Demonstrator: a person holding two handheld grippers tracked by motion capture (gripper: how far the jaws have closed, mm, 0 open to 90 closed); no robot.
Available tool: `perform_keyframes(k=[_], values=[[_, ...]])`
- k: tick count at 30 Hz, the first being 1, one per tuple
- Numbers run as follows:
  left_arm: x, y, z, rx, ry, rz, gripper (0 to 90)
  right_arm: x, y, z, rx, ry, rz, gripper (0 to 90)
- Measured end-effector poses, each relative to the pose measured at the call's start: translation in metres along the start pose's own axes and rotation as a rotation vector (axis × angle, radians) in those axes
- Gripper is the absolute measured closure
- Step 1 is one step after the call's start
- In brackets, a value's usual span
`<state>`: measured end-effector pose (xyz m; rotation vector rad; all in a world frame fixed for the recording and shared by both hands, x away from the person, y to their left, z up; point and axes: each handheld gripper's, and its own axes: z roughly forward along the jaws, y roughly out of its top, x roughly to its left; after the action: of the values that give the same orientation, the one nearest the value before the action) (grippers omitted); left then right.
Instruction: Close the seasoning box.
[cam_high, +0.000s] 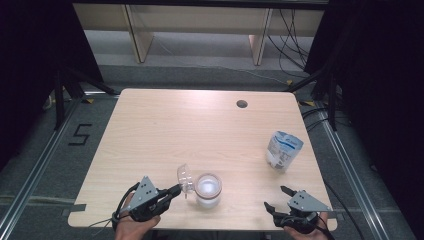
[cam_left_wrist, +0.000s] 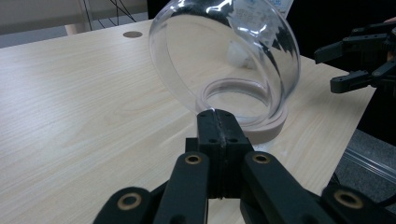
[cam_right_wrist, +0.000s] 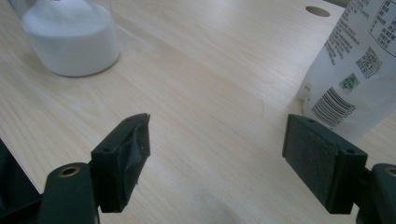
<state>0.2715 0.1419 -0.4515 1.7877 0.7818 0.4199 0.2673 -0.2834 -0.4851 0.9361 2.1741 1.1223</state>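
Left fingers (cam_left_wrist: 219, 126) pinching clear lid (cam_left_wrist: 224, 56) edge

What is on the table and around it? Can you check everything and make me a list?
Surface: light wooden table, with a round hole near its far edge.
Job's things: clear jar holding white powder, open at the top; its clear lid is tilted up beside it.
Clutter: white printed pouch standing to the right.
Grippers: left gripper shut on the lid's rim; right gripper open, holding nothing.
Cables: black cables hang behind the table; one trails from each gripper.
Surroundings: grey floor, black curtains, a floor mark "5".
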Motion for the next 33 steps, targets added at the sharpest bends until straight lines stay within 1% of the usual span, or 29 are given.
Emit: perform_keyframes(k=[4, 5, 6, 12, 19, 20, 21, 24, 26, 27, 28, 29, 33], values=[[0.0, 0.0, 0.0009, -0.004, -0.006, -0.001, 89.5, 0.0002, 0.0, 0.0001, 0.0, 0.0, 0.0, 24.0], [-0.0012, -0.0002, 0.0015, -0.008, -0.004, -0.02, 89.5, 0.0002, 0.0, 0.0001, -0.001, 0.0, 0.0, 24.0], [-0.0009, 0.0007, 0.0009, 0.0, 0.0, -0.001, 89.5, 0.0003, 0.0, 0.0002, 0.0, -0.001, 0.0, 24.0], [-0.0012, 0.0019, 0.0017, 0.003, -0.003, 0.01, 89.4, 0.0006, 0.0001, 0.0005, -0.001, 0.0, -0.001, 24.0], [-0.0025, 0.0029, 0.0032, -0.001, -0.004, 0.003, 89.4, 0.001, 0.0, 0.0006, 0.0, -0.001, 0.0, 24.0], [-0.0023, 0.0028, 0.0041, -0.009, -0.012, 0.003, 89.4, 0.0011, 0.0001, 0.0006, 0.0, 0.0, 0.001, 24.0], [-0.0022, 0.0032, 0.004, -0.005, -0.013, 0.01, 89.4, 0.0011, 0.0, 0.0007, 0.0, 0.0, 0.001, 24.0], [-0.0029, 0.0036, 0.0047, -0.008, -0.014, 0.008, 89.4, 0.0011, 0.0, 0.0006, 0.001, 0.0, 0.002, 24.0], [-0.0037, 0.0039, 0.0053, -0.006, -0.015, 0.0, 89.4, 0.0012, 0.0, 0.0007, 0.001, 0.0, 0.002, 24.0], [-0.0036, 0.0047, 0.0049, 0.001, -0.011, 0.013, 89.4, 0.0012, 0.0, 0.0007, 0.001, 0.0, 0.002, 24.0], [-0.0041, 0.0047, 0.0059, -0.008, -0.013, 0.009, 89.4, 0.0012, 0.0, 0.0008, 0.001, 0.0, 0.002, 24.0], [-0.0042, 0.0052, 0.0051, 0.005, -0.009, 0.014, 89.4, 0.0012, 0.0, 0.0008, 0.001, 0.0, 0.002, 24.0], [-0.0045, 0.006, 0.0062, 0.004, -0.015, 0.018, 89.4, 0.0013, 0.0, 0.0008, 0.002, 0.0, 0.002, 24.0]])
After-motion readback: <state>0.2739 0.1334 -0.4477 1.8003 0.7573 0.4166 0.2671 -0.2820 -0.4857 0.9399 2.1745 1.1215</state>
